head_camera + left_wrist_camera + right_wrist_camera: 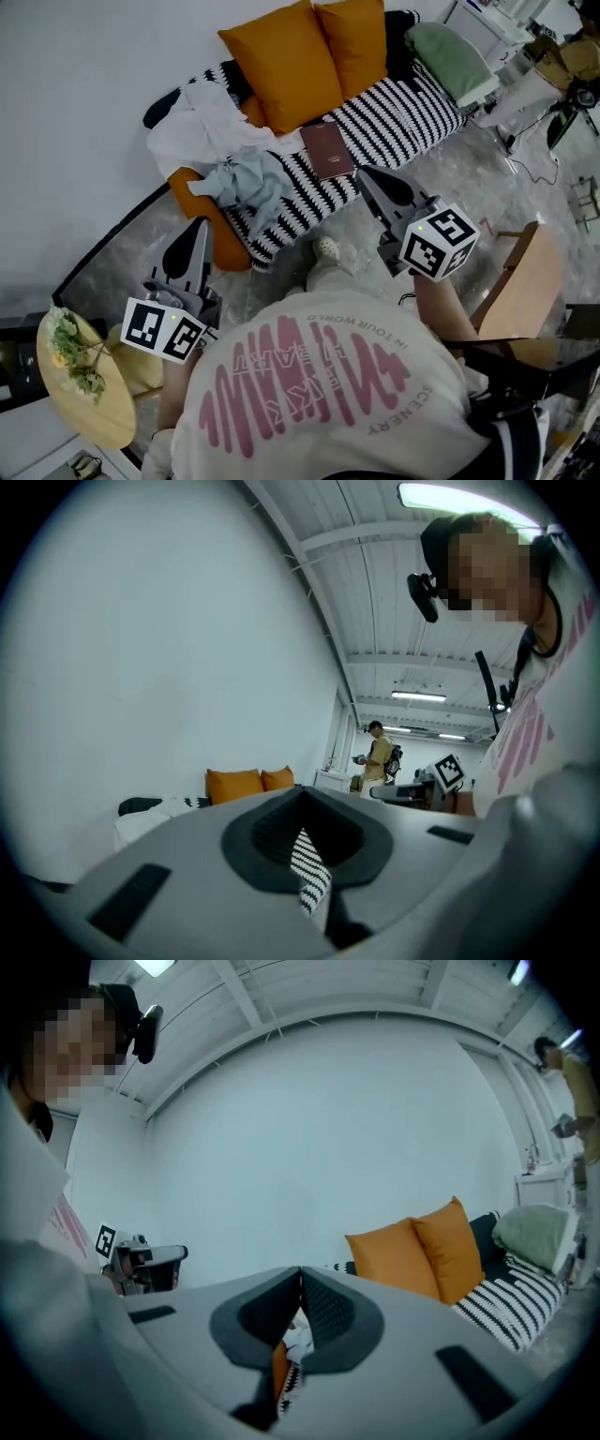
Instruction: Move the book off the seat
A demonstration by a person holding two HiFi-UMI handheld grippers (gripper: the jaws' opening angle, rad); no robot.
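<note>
Two grippers, both clenched tight, with nothing caught between either pair of jaws. The left gripper (199,225) sits at the lower left of the head view, over the floor, near the sofa's end. The right gripper (362,174) is at centre, its tips just beside the book (326,149) at its lower right corner. The book lies flat on the striped seat (403,117) at upper centre. It is below the orange cushions (300,56) and right of the heaped clothes (220,155).

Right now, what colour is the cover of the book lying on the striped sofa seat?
The book is a plain dark reddish brown. It shows best in the head view.
</note>
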